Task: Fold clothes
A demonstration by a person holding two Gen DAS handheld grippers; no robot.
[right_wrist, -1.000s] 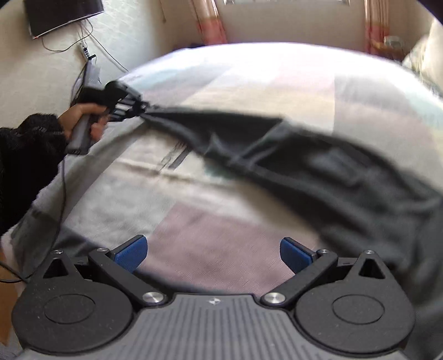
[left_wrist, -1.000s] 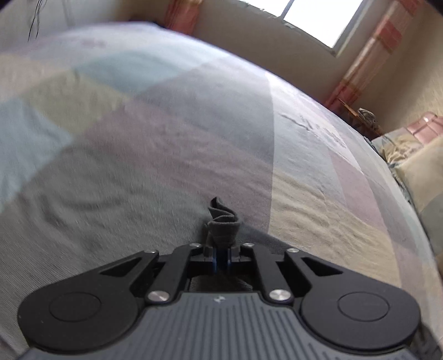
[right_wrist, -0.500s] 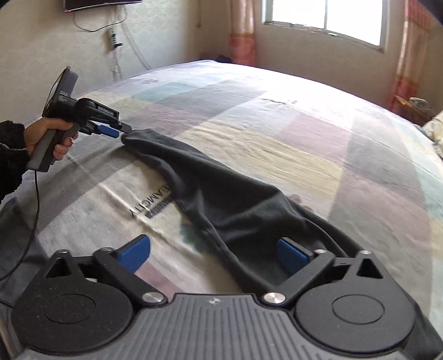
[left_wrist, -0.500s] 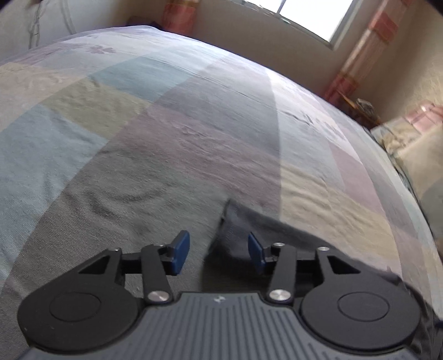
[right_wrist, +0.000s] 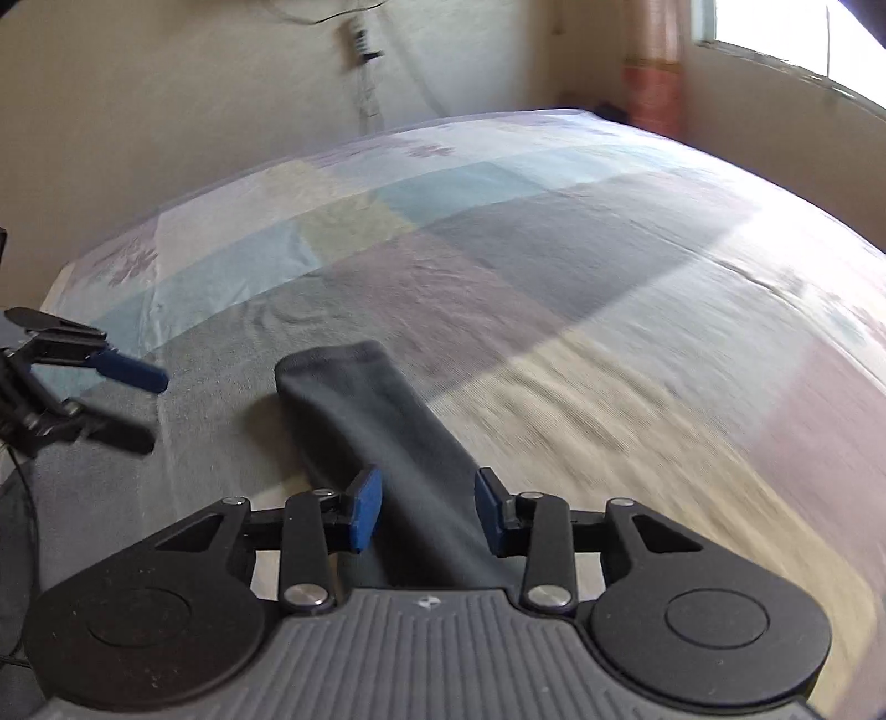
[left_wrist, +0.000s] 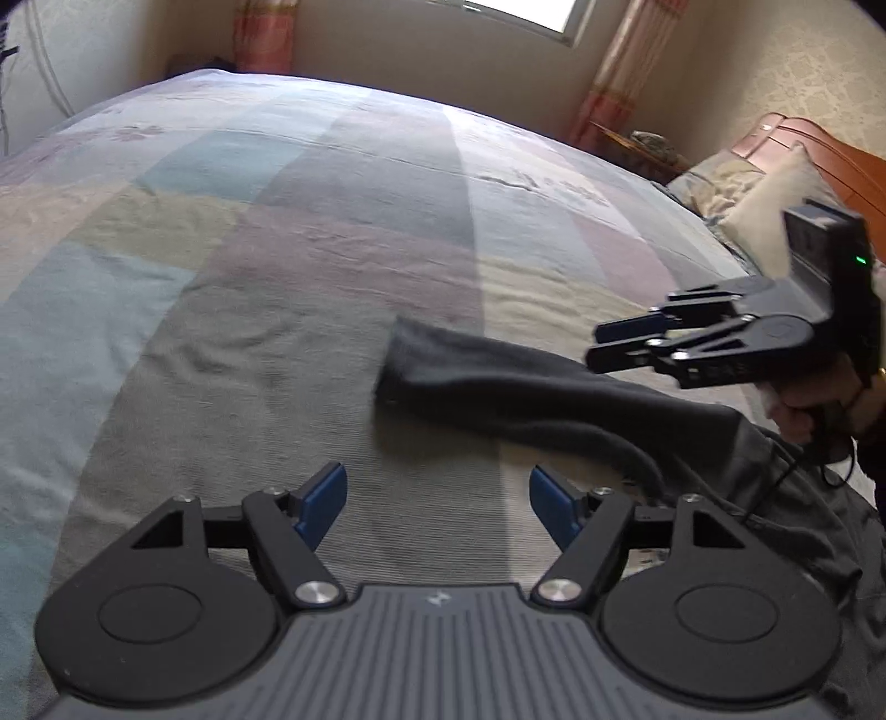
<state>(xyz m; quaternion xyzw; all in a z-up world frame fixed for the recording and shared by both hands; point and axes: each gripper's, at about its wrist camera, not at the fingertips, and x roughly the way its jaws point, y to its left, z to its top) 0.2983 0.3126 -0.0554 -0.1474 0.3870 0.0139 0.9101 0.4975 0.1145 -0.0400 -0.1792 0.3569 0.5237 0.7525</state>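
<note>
**Q:** Dark grey knit garment (left_wrist: 531, 387): where does it lie?

**A:** On the pastel patchwork bedspread (left_wrist: 277, 232), stretched flat. In the left wrist view its narrow sleeve-like end (left_wrist: 410, 360) points toward the middle of the bed; the wider part runs off to the lower right edge, with a thin black cable (left_wrist: 786, 476) trailing across it.

**Q:** Left gripper (left_wrist: 437, 498): how do its jaws stand?

**A:** Released and opening. The blue pads (left_wrist: 324, 501) stand wide apart with only bare bedspread between them; the sleeve end lies ahead and slightly right, clear of both pads.

**Q:** Right gripper (right_wrist: 426, 507)?

**A:** Its jaws are closing. In the right wrist view the sleeve (right_wrist: 382, 437) passes between the two blue pads (right_wrist: 365, 509). A narrow gap shows beside each pad, so the cloth lies between them, not yet clamped.

**Q:** How do the two tools stand to each other?

**A:** In the left wrist view the right gripper (left_wrist: 614, 343) hovers over the middle of the garment, held by a hand (left_wrist: 814, 410) at the right edge. In the right wrist view the left gripper (right_wrist: 138, 404) shows at the left edge, fingers spread, near the sleeve's tip but apart from it.

**Q:** Background?

**A:** A bright window (left_wrist: 531, 16), striped pink-orange curtains (left_wrist: 614, 72), a beige pillow (left_wrist: 775, 194) and a reddish wooden headboard (left_wrist: 819, 149).
</note>
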